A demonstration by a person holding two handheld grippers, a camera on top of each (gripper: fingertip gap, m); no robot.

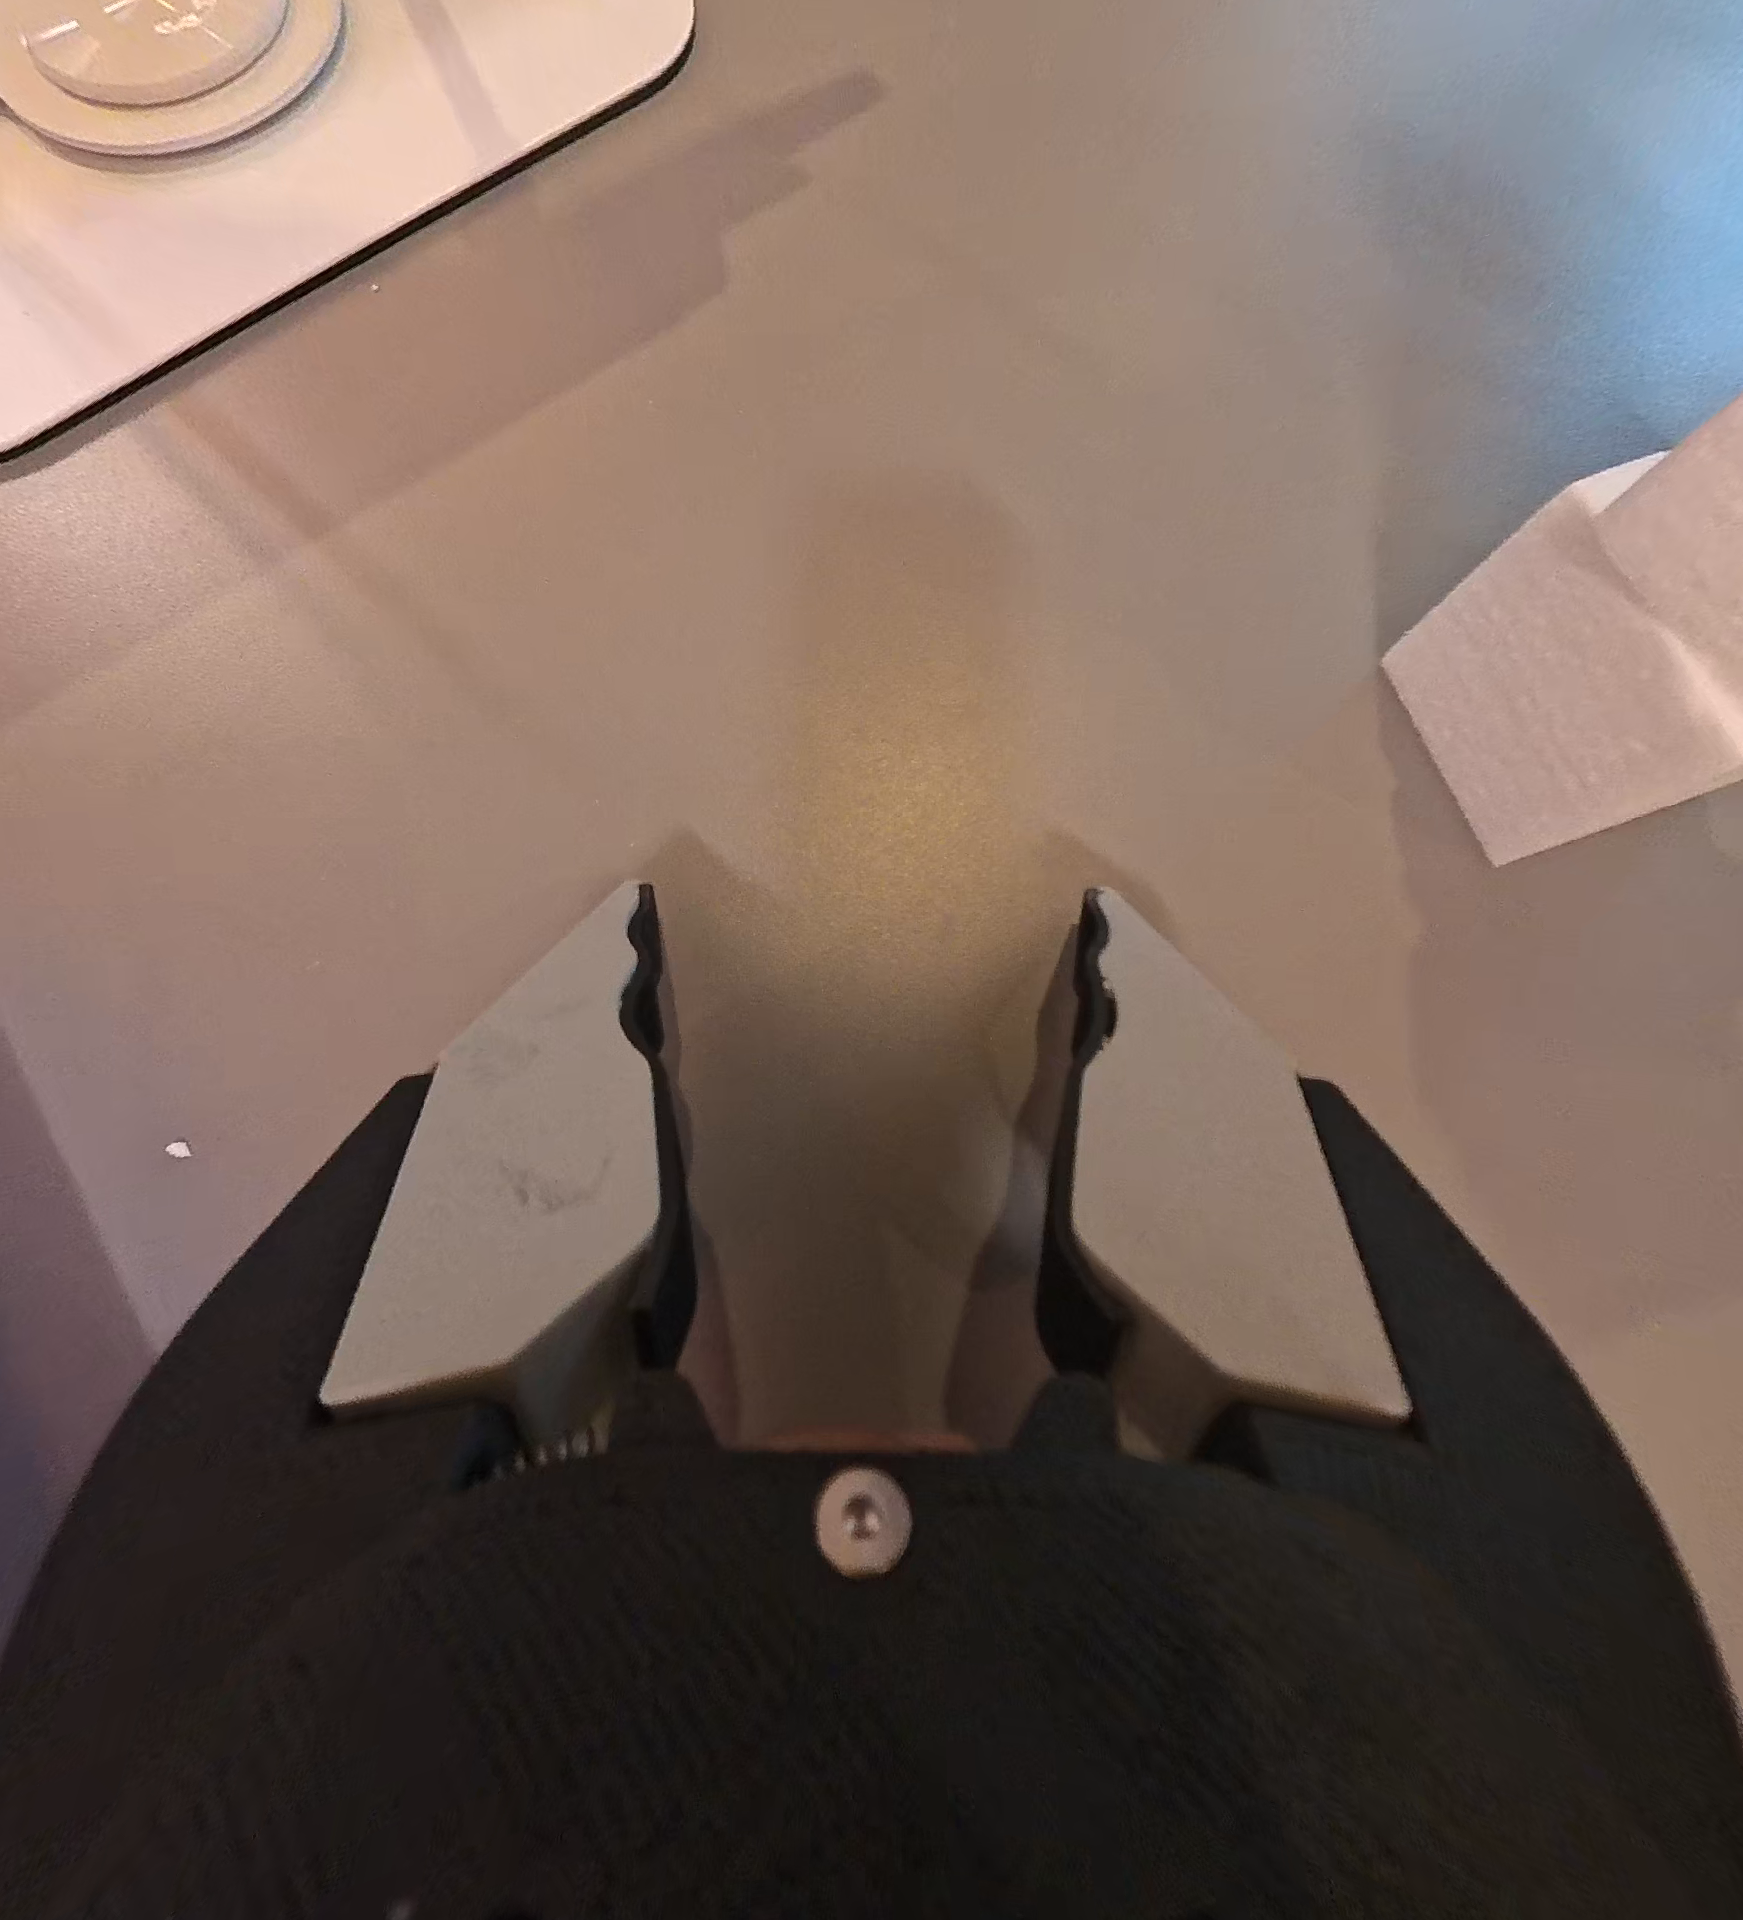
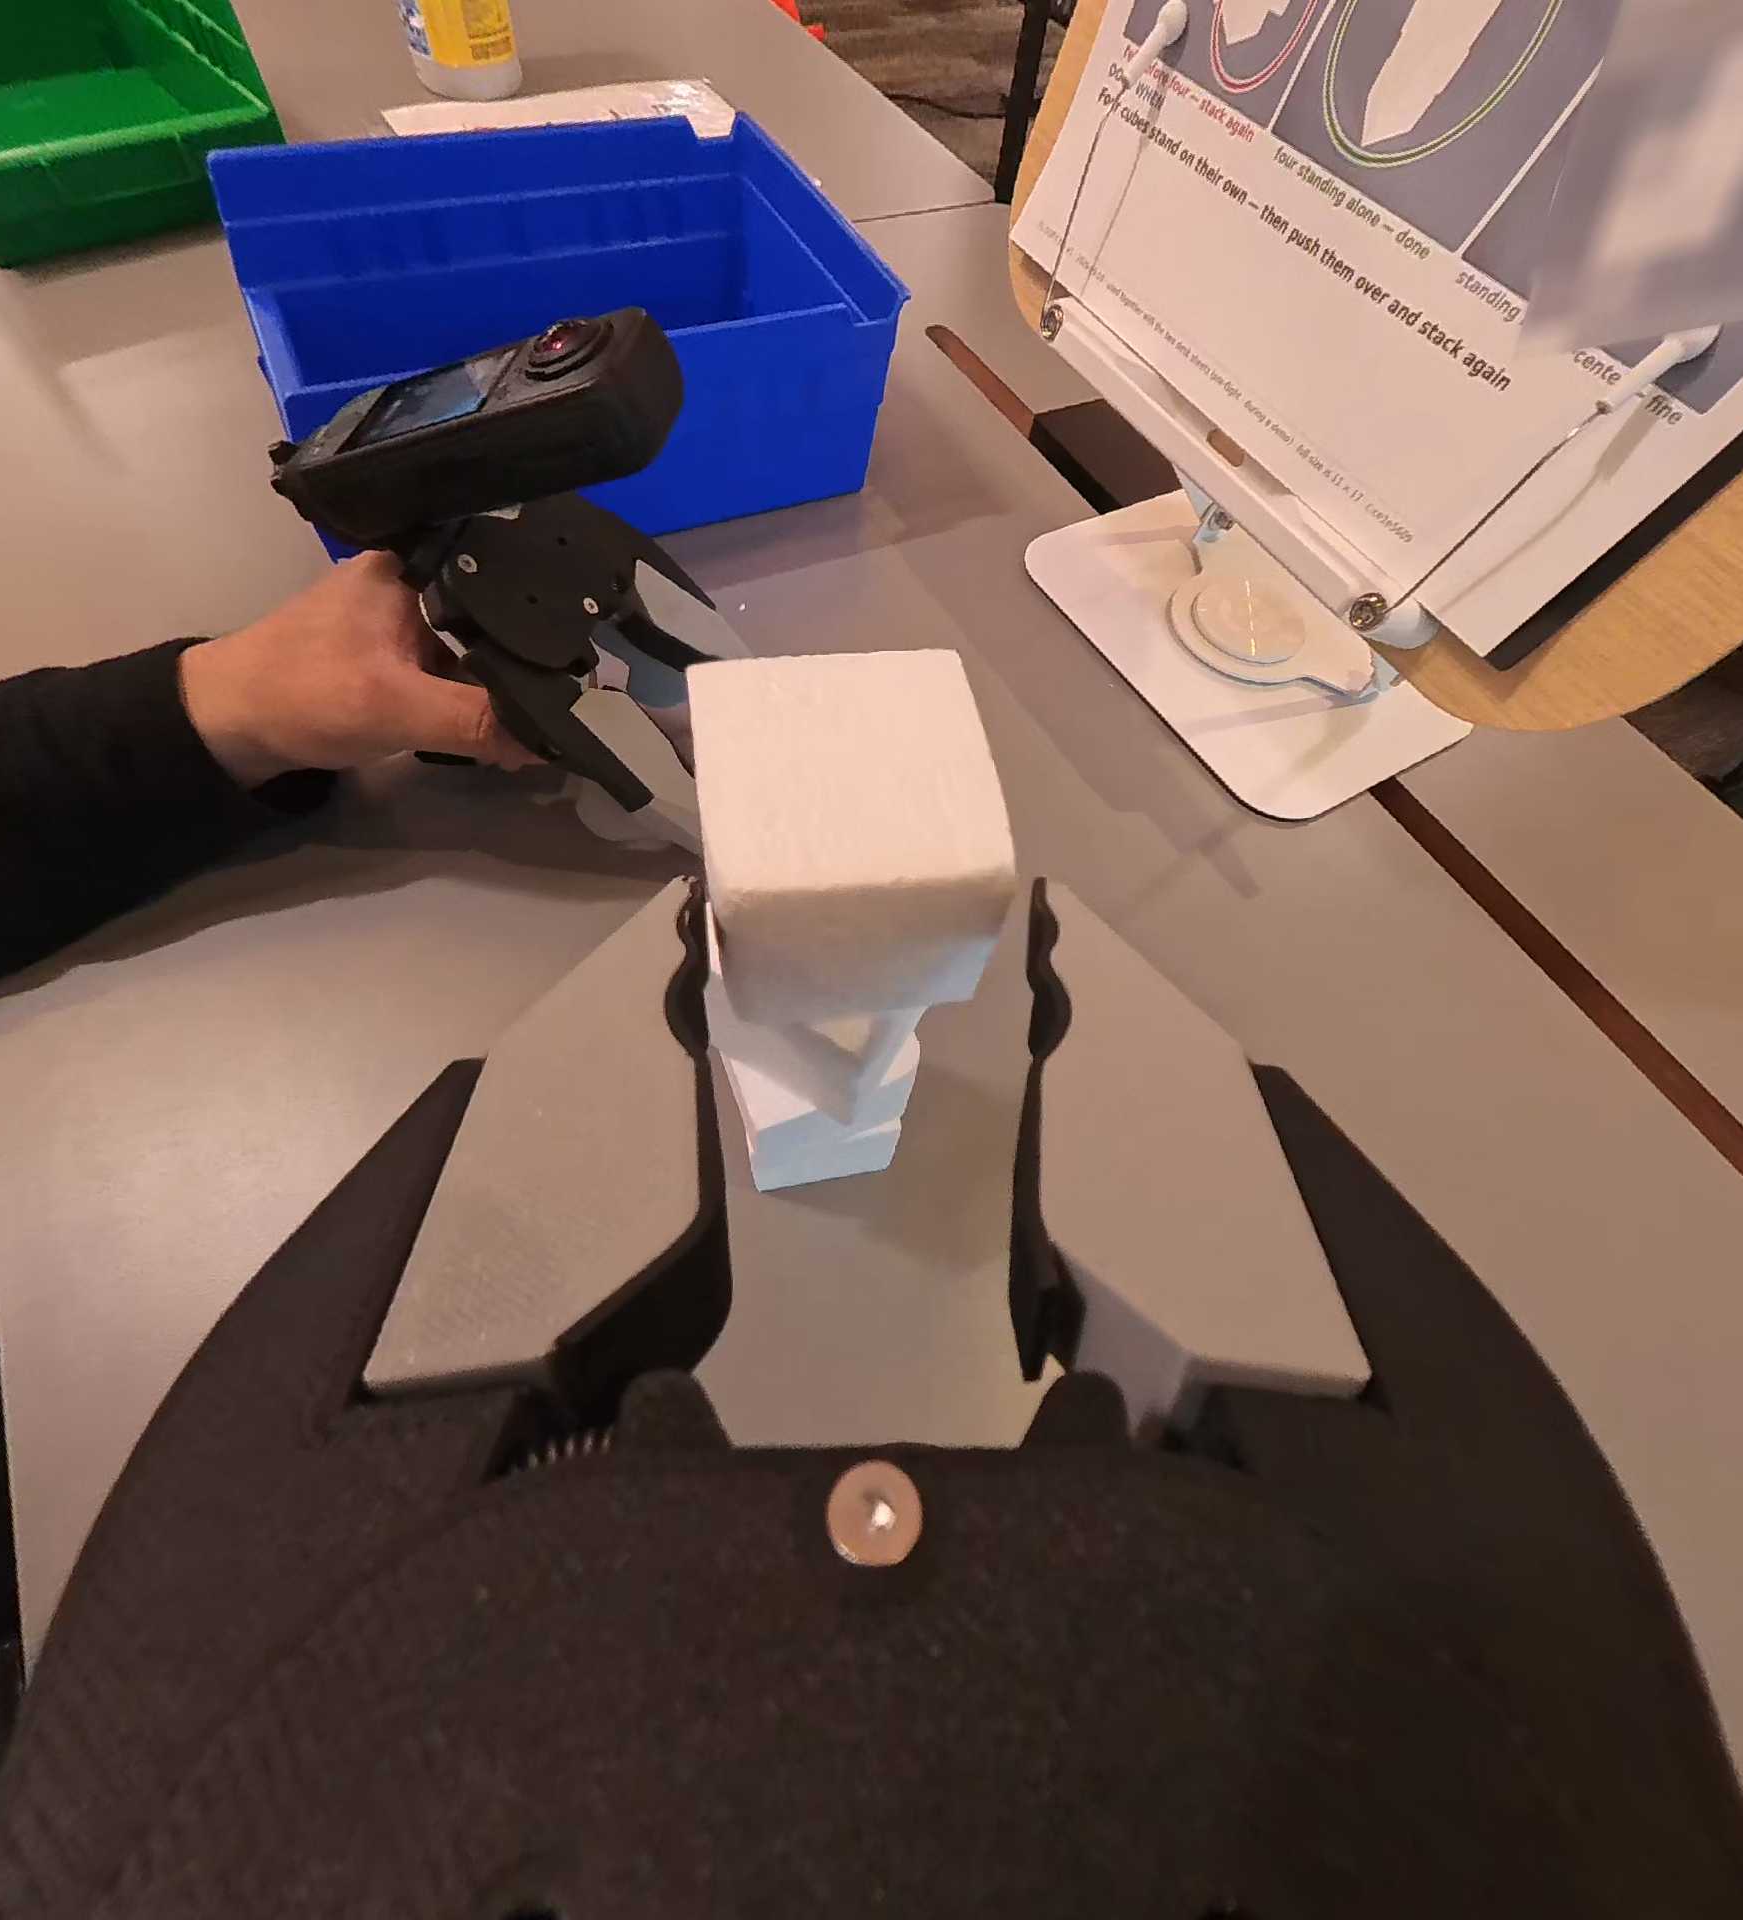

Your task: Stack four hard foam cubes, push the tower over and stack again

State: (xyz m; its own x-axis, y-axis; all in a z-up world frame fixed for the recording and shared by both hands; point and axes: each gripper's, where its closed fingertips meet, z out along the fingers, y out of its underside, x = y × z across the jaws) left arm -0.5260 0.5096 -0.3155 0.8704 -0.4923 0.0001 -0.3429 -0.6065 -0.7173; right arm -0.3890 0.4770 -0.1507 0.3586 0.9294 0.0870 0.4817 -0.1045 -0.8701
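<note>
Cubes (image 2: 846,821): white grainy foam, stacked askew

Rough white foam cubes (image 2: 851,821), glossy plastic bin (image 2: 555,312)

I count two grippers: left (image 2: 685,727) and right (image 2: 862,904). One tower (image 2: 836,935) of white cubes; I see four, though the lower ones overlap. Two bins, one blue (image 2: 576,436) and one green (image 2: 67,177). One bottle (image 2: 462,47). One stand (image 2: 1251,675) holding one sheet (image 2: 1314,260). One hand (image 2: 347,686).
</note>
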